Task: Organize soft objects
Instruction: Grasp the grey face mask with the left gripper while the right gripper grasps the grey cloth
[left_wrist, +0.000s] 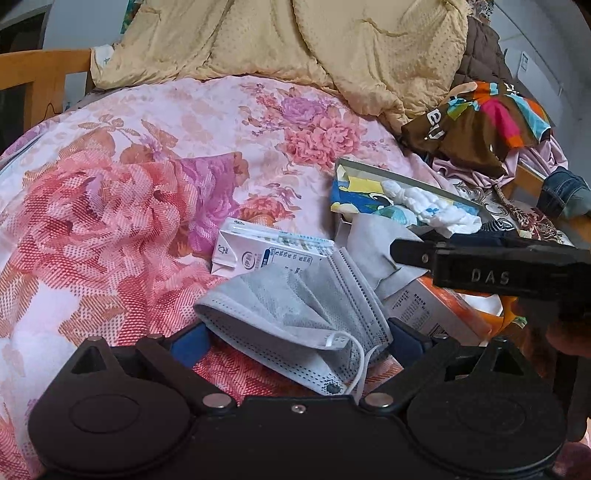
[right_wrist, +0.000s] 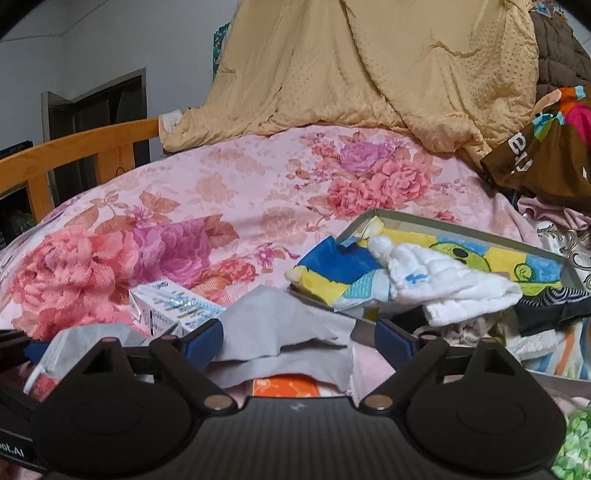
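A grey face mask (left_wrist: 295, 321) lies on the floral bedspread (left_wrist: 129, 184) between the spread blue fingers of my left gripper (left_wrist: 295, 343), which is open. A grey cloth (right_wrist: 280, 325) lies between the spread fingers of my right gripper (right_wrist: 299, 339), also open; it shows in the left wrist view (left_wrist: 380, 247) too. Beyond it a shallow grey box (right_wrist: 461, 225) holds a colourful cartoon towel (right_wrist: 340, 273) with a white cloth (right_wrist: 443, 284) on top. The right gripper's body (left_wrist: 491, 266) shows at the right of the left wrist view.
A white carton (left_wrist: 266, 251) lies by the mask. An orange box (right_wrist: 284, 387) sits under the grey cloth. A tan quilt (right_wrist: 369, 74) is heaped at the back, mixed clothes (left_wrist: 480, 122) at the right, and a wooden bed frame (right_wrist: 74, 155) at the left.
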